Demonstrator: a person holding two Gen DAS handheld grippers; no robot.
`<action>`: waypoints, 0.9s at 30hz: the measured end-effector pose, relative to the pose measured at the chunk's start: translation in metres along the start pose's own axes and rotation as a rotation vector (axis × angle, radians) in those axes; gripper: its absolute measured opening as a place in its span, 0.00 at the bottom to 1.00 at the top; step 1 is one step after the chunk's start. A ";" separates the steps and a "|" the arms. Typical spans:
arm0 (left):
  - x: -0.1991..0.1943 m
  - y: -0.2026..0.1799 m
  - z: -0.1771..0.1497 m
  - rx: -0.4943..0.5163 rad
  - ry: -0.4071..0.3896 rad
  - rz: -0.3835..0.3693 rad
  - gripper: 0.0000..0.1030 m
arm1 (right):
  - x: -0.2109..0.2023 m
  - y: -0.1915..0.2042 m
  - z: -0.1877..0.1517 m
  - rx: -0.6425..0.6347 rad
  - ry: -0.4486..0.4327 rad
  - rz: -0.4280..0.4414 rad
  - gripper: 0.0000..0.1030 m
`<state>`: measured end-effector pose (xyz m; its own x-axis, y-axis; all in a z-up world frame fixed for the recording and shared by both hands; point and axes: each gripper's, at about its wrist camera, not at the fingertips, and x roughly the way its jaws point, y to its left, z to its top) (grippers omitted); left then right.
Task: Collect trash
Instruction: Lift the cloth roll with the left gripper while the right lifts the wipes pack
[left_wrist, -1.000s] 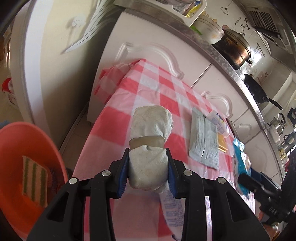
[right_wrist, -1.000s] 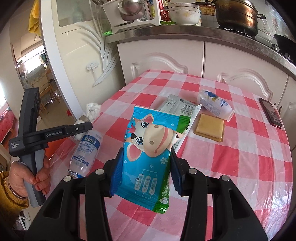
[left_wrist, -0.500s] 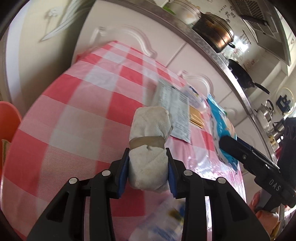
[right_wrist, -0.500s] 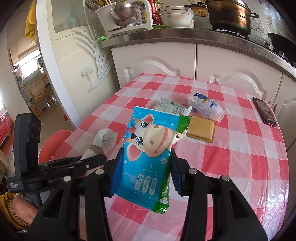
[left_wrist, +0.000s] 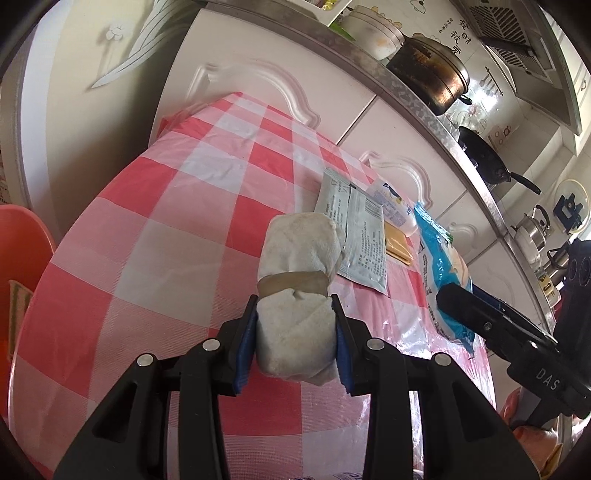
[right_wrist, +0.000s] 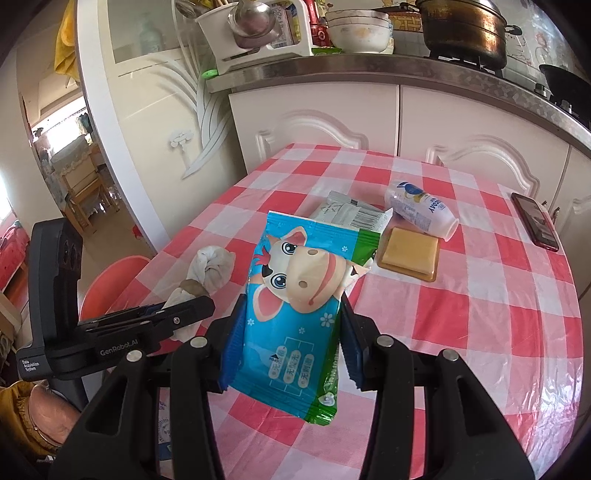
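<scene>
My left gripper (left_wrist: 295, 339) is shut on a white cloth bundle (left_wrist: 299, 291) tied with a tan band, held above the red-checked table (left_wrist: 177, 229); the bundle also shows in the right wrist view (right_wrist: 210, 269). My right gripper (right_wrist: 291, 347) is shut on a blue cow-print wrapper (right_wrist: 295, 310), held above the table; the wrapper also shows in the left wrist view (left_wrist: 443, 273). A grey foil packet (left_wrist: 354, 236), a white drink bottle (right_wrist: 421, 210) and a tan flat pack (right_wrist: 410, 258) lie on the table.
An orange basin (left_wrist: 22, 266) stands on the floor left of the table. A phone (right_wrist: 535, 221) lies at the table's far right edge. White cabinets (right_wrist: 369, 114) with pots on the counter stand behind.
My left gripper has swung from over the basin to over the table with the bundle. The right gripper has kept hold of the wrapper and barely moved.
</scene>
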<state>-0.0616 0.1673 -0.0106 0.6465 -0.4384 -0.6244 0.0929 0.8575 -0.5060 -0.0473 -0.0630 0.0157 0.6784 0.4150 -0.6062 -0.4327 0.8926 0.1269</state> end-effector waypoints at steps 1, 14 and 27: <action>0.000 0.000 0.000 0.001 -0.002 0.002 0.37 | 0.001 0.002 0.000 -0.004 0.003 0.004 0.46; -0.011 0.009 0.004 -0.026 -0.029 -0.008 0.37 | 0.013 0.010 0.000 -0.023 0.028 0.023 0.46; -0.022 0.021 0.008 -0.031 -0.064 0.007 0.37 | 0.025 0.026 0.003 -0.059 0.053 0.052 0.46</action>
<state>-0.0676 0.1971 -0.0021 0.6943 -0.4134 -0.5892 0.0653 0.8514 -0.5204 -0.0393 -0.0289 0.0064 0.6223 0.4490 -0.6412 -0.5016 0.8576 0.1138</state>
